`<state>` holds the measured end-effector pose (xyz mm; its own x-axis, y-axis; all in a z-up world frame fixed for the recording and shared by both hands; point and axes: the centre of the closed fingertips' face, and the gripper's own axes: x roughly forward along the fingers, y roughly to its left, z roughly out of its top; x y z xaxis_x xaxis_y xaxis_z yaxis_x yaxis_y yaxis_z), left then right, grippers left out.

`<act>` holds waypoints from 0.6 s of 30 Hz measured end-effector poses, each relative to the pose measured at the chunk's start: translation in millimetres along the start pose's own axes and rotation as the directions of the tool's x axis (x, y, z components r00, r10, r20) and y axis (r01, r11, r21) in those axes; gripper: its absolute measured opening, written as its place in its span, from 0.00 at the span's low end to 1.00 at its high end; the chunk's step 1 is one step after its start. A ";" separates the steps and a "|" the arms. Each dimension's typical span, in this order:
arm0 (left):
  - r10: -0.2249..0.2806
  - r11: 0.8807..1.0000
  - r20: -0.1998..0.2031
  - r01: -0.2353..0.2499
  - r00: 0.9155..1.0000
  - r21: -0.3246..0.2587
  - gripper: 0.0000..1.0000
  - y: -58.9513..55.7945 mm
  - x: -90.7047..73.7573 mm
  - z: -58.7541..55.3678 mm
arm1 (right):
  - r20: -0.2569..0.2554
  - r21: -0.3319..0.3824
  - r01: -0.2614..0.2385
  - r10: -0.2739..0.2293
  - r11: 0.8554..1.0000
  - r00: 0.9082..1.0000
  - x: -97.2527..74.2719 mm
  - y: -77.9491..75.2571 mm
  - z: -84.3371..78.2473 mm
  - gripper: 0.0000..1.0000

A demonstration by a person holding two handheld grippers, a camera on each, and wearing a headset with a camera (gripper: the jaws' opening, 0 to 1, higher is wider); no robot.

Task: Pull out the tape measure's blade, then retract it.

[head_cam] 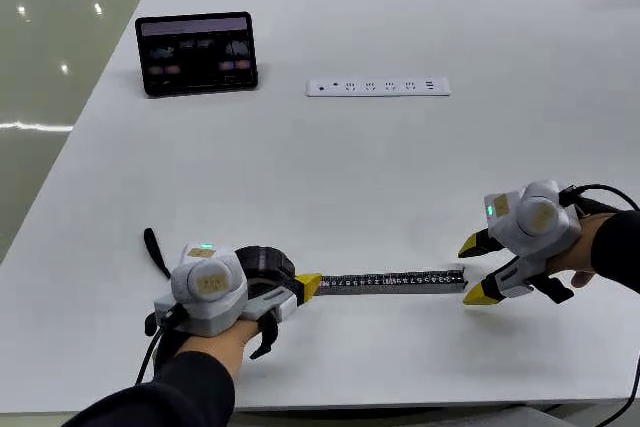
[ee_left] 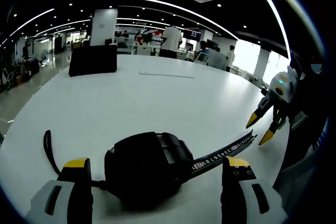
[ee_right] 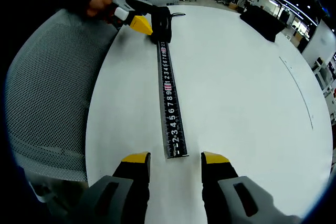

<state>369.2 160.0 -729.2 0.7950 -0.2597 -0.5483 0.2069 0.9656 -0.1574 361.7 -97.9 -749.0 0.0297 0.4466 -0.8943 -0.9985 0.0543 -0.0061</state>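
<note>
A black tape measure case point(head_cam: 262, 260) lies on the white table point(head_cam: 360, 177) near its front edge. Its blade point(head_cam: 392, 281) is drawn out to the right and lies flat. My left gripper point(head_cam: 275, 272) is open, one jaw on each side of the case point(ee_left: 147, 166), with small gaps showing. My right gripper point(head_cam: 473, 270) is open just past the blade's end, nothing between its jaws. In the right gripper view the blade point(ee_right: 169, 93) runs from the case point(ee_right: 160, 22) to a tip right in front of my right gripper point(ee_right: 176, 157).
A dark tablet point(head_cam: 196, 52) stands at the back left and a white power strip point(head_cam: 378, 87) lies at the back middle. The case's black strap point(head_cam: 155, 252) trails left. A grey mesh chair point(ee_right: 47, 93) sits off the table's near edge.
</note>
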 end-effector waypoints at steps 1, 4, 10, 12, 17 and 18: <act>-0.006 1.000 0.000 0.006 1.000 0.014 1.00 -2.6 0.5 0.1 | 0.000 -0.007 -0.005 0.005 1.000 1.000 0.2 1.0 -0.1 0.34; -0.014 0.998 0.020 0.013 1.000 0.059 1.00 -5.9 2.0 5.2 | -0.008 -0.028 -0.009 0.009 1.000 1.000 1.1 2.0 -0.1 0.28; -0.015 1.000 0.024 0.015 1.000 0.013 0.98 -3.2 2.0 5.5 | -0.015 -0.030 -0.029 0.028 0.999 0.999 6.8 1.2 -3.9 0.19; -0.010 1.000 0.032 0.011 0.999 -0.010 0.96 -1.8 2.0 7.2 | -0.021 -0.032 -0.031 0.030 0.999 0.999 8.0 0.6 -3.3 0.16; 0.005 0.999 0.017 -0.004 1.000 -0.043 0.92 1.4 2.7 4.1 | -0.029 -0.039 -0.036 0.035 0.999 0.999 10.0 -2.1 -3.1 0.12; 0.011 0.999 0.021 -0.010 1.000 -0.051 0.91 2.5 2.8 5.3 | -0.034 -0.058 -0.041 0.039 0.997 0.999 10.3 -1.9 -3.5 0.12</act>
<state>374.9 161.8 -726.8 0.8092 -0.2490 -0.5322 0.1697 0.9662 -0.1941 363.7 -96.5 -759.8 -0.0109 0.4177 -0.9085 -0.9999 -0.0161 0.0046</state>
